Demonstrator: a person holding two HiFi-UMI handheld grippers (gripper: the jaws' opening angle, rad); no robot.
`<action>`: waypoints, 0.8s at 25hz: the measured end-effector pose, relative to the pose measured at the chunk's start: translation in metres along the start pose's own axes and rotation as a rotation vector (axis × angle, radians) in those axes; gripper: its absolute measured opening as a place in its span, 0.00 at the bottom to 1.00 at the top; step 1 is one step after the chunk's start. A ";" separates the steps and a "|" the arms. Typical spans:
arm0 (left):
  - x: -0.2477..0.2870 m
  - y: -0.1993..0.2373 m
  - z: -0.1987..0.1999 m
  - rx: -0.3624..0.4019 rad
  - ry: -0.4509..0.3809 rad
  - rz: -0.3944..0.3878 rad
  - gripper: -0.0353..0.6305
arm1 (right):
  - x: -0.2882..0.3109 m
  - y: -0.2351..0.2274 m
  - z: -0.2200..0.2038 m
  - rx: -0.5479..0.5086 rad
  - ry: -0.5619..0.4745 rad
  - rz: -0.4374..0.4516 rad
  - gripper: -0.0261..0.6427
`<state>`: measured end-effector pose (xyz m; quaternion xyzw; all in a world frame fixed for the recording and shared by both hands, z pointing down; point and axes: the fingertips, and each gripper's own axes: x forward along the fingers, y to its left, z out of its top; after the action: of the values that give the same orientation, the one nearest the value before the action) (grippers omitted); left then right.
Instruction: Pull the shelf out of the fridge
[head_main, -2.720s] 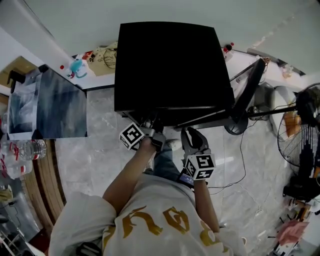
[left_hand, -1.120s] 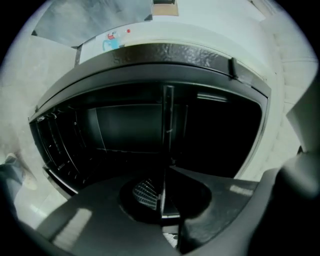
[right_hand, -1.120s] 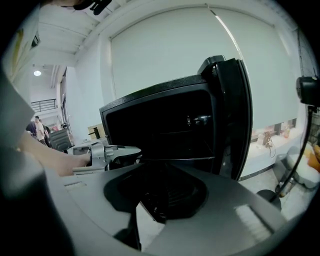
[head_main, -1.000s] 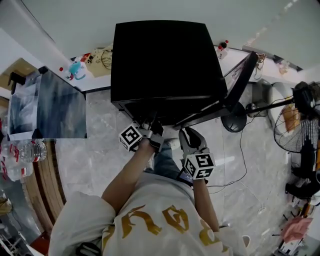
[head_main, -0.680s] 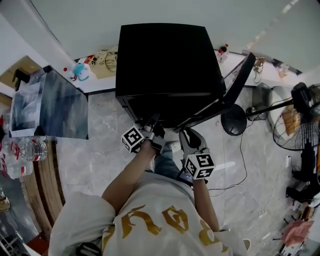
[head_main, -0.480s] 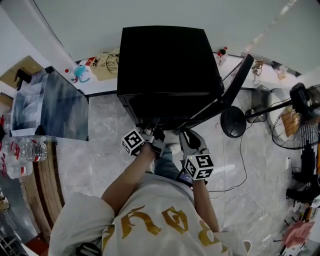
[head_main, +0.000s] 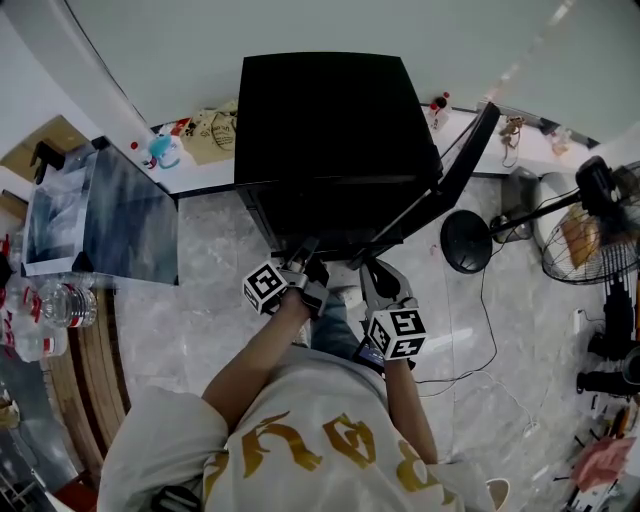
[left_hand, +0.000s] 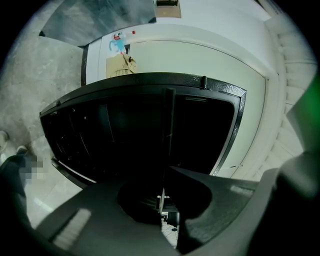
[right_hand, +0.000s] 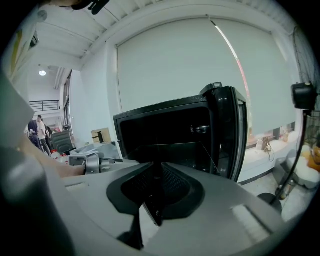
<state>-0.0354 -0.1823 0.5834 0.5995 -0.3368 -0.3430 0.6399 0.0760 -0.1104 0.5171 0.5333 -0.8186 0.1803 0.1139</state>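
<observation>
A black fridge (head_main: 335, 120) stands open in front of me, its door (head_main: 460, 155) swung out to the right. In the left gripper view the shelf (left_hand: 170, 125) shows edge-on as a thin line through the dark interior. My left gripper (head_main: 303, 262) sits at the fridge's front opening, jaws shut on the shelf's front edge (left_hand: 161, 199). My right gripper (head_main: 372, 276) is beside it on the right, also shut on the thin shelf edge (right_hand: 150, 212). The shelf (right_hand: 167, 146) reaches back into the cabinet. From the head view the shelf itself is barely visible.
A clear-topped box (head_main: 100, 215) and water bottles (head_main: 45, 305) are at the left. A fan (head_main: 590, 240) and a round stand base (head_main: 465, 242) stand right of the open door. A cable (head_main: 482, 320) runs over the marble floor. A low white ledge (head_main: 190, 135) carries small items.
Both grippers stay shut at the fridge's front edge. The head view has shifted slightly; I see no clear travel of the shelf.
</observation>
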 end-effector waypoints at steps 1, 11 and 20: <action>0.000 0.000 0.000 0.001 0.000 0.001 0.07 | -0.001 -0.001 0.000 -0.003 -0.001 -0.005 0.13; 0.000 0.000 -0.001 -0.015 -0.003 0.006 0.07 | -0.002 -0.008 0.008 0.000 -0.012 -0.020 0.07; -0.001 0.002 0.001 -0.027 -0.005 0.006 0.08 | 0.001 -0.007 0.004 -0.014 0.009 -0.021 0.07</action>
<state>-0.0362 -0.1819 0.5858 0.5890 -0.3355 -0.3472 0.6481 0.0816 -0.1157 0.5148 0.5405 -0.8135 0.1759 0.1231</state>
